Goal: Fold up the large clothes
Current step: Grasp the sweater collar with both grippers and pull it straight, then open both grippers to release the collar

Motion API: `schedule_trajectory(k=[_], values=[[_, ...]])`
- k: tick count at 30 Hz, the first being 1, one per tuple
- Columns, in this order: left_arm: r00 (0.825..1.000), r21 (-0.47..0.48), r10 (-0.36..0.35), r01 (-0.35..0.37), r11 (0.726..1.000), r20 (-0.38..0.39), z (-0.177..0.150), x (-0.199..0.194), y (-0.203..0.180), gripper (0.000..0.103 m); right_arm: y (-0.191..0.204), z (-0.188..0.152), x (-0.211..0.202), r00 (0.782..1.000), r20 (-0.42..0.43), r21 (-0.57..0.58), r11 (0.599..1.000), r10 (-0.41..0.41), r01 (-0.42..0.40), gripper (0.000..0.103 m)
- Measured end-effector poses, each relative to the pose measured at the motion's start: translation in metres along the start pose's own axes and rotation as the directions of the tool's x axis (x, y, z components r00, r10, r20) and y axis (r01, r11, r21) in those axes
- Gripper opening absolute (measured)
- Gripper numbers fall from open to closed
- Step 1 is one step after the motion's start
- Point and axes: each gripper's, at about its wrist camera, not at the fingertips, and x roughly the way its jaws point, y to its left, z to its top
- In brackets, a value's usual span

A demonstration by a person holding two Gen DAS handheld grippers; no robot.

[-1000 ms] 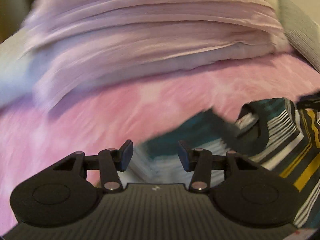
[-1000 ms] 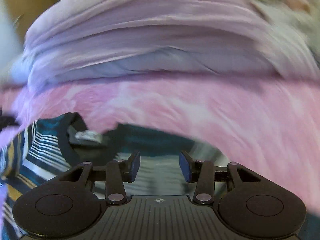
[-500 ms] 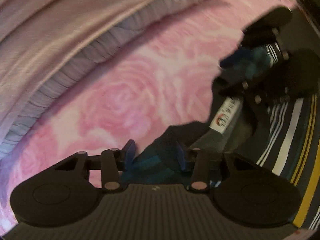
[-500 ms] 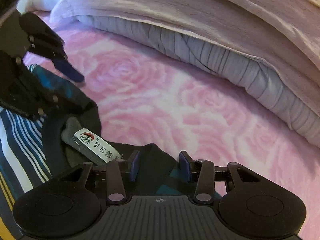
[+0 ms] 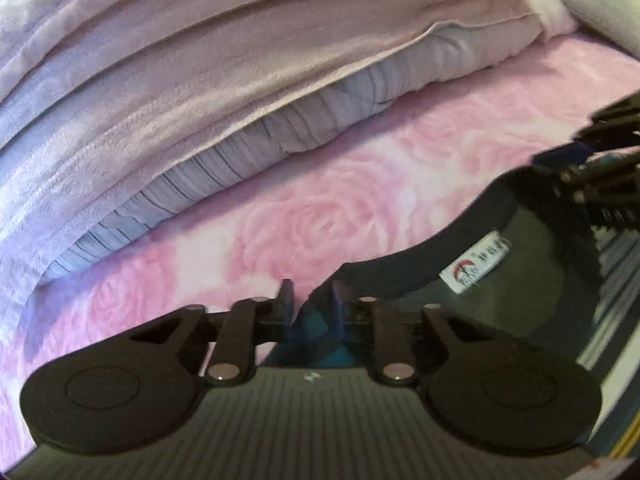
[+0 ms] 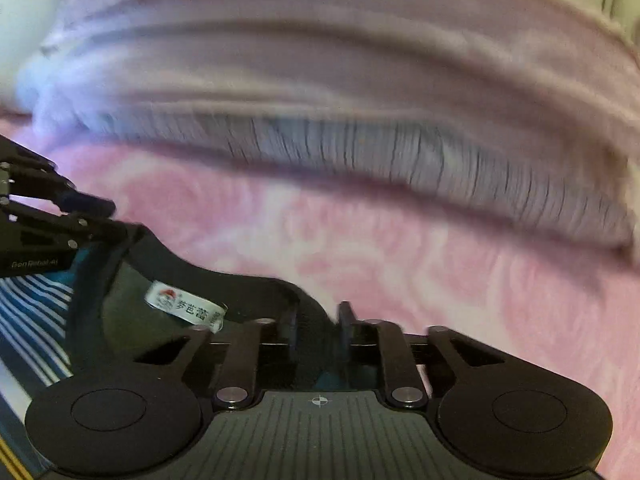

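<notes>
The striped shirt (image 5: 472, 292) lies on the pink bed (image 5: 320, 208), near the piled blanket (image 5: 200, 92). The left gripper (image 5: 310, 300) and right gripper (image 6: 318, 322) have their fingers narrowed on its collar shoulders. Folding looks barely begun.

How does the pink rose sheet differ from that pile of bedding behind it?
The rose sheet lies flat and carries a printed flower pattern; the bedding pile is plain, fleecy and stacked in thick folds. The sheet is vivid pink, the pile pale lilac over a grey layer. Both are soft fabric.
</notes>
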Motion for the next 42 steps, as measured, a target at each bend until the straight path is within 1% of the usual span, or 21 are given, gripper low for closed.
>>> schedule_trajectory(k=[3, 5, 7, 10, 12, 14, 16, 18, 20, 22, 24, 26, 28, 30, 32, 33, 34, 35, 36, 39, 42], values=[[0.998, -0.169, 0.02, -0.011, 0.986, 0.056, 0.003, -0.02, 0.02, 0.037, -0.01, 0.001, -0.026, 0.996, 0.078, 0.121, 0.992, -0.047, 0.037, 0.056], [0.996, -0.262, 0.041, -0.018, 0.965, 0.083, -0.002, -0.043, 0.038, 0.036, -0.023, -0.006, -0.057, 0.989, 0.129, 0.215, 0.975, -0.076, 0.047, 0.057], [0.994, -0.311, -0.014, 0.047, 0.949, 0.106, -0.02, -0.072, 0.051, 0.031, -0.028, -0.019, -0.078, 0.994, 0.105, 0.242, 0.97, -0.031, 0.005, 0.057], [0.986, -0.198, -0.139, 0.154, 0.968, 0.088, -0.054, -0.097, 0.041, 0.023, -0.017, -0.044, -0.094, 0.996, 0.04, 0.155, 0.985, 0.074, -0.079, 0.039], [0.987, -0.084, -0.157, 0.159, 0.984, 0.029, -0.071, -0.093, 0.023, 0.021, -0.005, -0.053, -0.08, 0.992, -0.048, 0.093, 0.989, 0.117, -0.112, 0.025], [0.992, -0.041, -0.119, 0.117, 0.992, -0.046, -0.081, -0.07, 0.011, 0.023, 0.001, -0.057, -0.057, 0.99, -0.097, 0.058, 0.994, 0.101, -0.096, 0.024], [0.995, -0.102, -0.098, 0.097, 0.99, -0.002, -0.08, -0.059, 0.02, 0.026, -0.001, -0.053, -0.036, 0.996, -0.084, 0.055, 0.998, 0.035, -0.03, 0.025], [0.999, -0.204, -0.029, 0.025, 0.979, -0.016, -0.069, -0.058, 0.036, 0.026, -0.009, -0.043, -0.035, 0.998, -0.067, 0.145, 0.989, 0.002, 0.007, 0.025], [1.0, -0.326, -0.01, 0.014, 0.945, 0.014, -0.068, -0.072, 0.059, 0.026, -0.012, -0.035, -0.049, 0.997, -0.059, 0.219, 0.974, -0.046, 0.058, 0.027], [0.999, -0.425, 0.014, 0.002, 0.905, 0.035, -0.08, -0.098, 0.083, 0.026, -0.013, -0.036, -0.074, 0.999, -0.03, 0.235, 0.971, -0.045, 0.051, 0.033], [0.998, -0.46, 0.063, -0.047, 0.887, 0.02, -0.105, -0.127, 0.102, 0.026, -0.008, -0.046, -0.101, 0.999, -0.038, 0.238, 0.971, -0.028, 0.037, 0.041], [0.994, -0.474, 0.112, -0.108, 0.874, -0.019, -0.14, -0.156, 0.121, 0.026, -0.002, -0.065, -0.124, 0.998, -0.069, 0.241, 0.97, -0.011, 0.028, 0.043], [0.978, -0.491, 0.186, -0.21, 0.845, -0.098, -0.19, -0.186, 0.142, 0.026, 0.009, -0.093, -0.145, 0.994, -0.11, 0.239, 0.971, 0.011, 0.016, 0.043], [0.948, -0.506, 0.258, -0.318, 0.802, -0.187, -0.237, -0.208, 0.167, 0.026, 0.023, -0.122, -0.167, 0.989, -0.145, 0.219, 0.975, 0.01, 0.023, 0.043], [0.898, -0.489, 0.326, -0.435, 0.756, -0.295, -0.284, -0.22, 0.195, 0.026, 0.038, -0.15, -0.187, 0.984, -0.176, 0.199, 0.98, 0.009, 0.027, 0.043], [0.857, -0.466, 0.348, -0.502, 0.729, -0.379, -0.311, -0.223, 0.21, 0.027, 0.045, -0.163, -0.196, 0.981, -0.196, 0.196, 0.98, 0.015, 0.024, 0.043], [0.858, -0.483, 0.35, -0.503, 0.717, -0.374, -0.334, -0.233, 0.22, 0.028, 0.05, -0.173, -0.201, 0.977, -0.214, 0.193, 0.981, 0.021, 0.021, 0.043], [0.888, -0.52, 0.337, -0.457, 0.722, -0.313, -0.348, -0.248, 0.224, 0.027, 0.056, -0.184, -0.207, 0.971, -0.237, 0.188, 0.982, 0.023, 0.022, 0.043], [0.885, -0.527, 0.332, -0.462, 0.713, -0.326, -0.358, -0.258, 0.229, 0.027, 0.06, -0.192, -0.213, 0.967, -0.254, 0.181, 0.983, 0.019, 0.028, 0.043], [0.86, -0.529, 0.354, -0.506, 0.681, -0.366, -0.372, -0.279, 0.235, 0.01, 0.068, -0.206, -0.23, 0.962, -0.274, 0.16, 0.986, -0.007, 0.053, 0.043], [0.822, -0.501, 0.387, -0.564, 0.656, -0.418, -0.376, -0.292, 0.231, 0.01, 0.066, -0.208, -0.245, 0.958, -0.287, 0.17, 0.983, -0.024, 0.075, 0.043]])
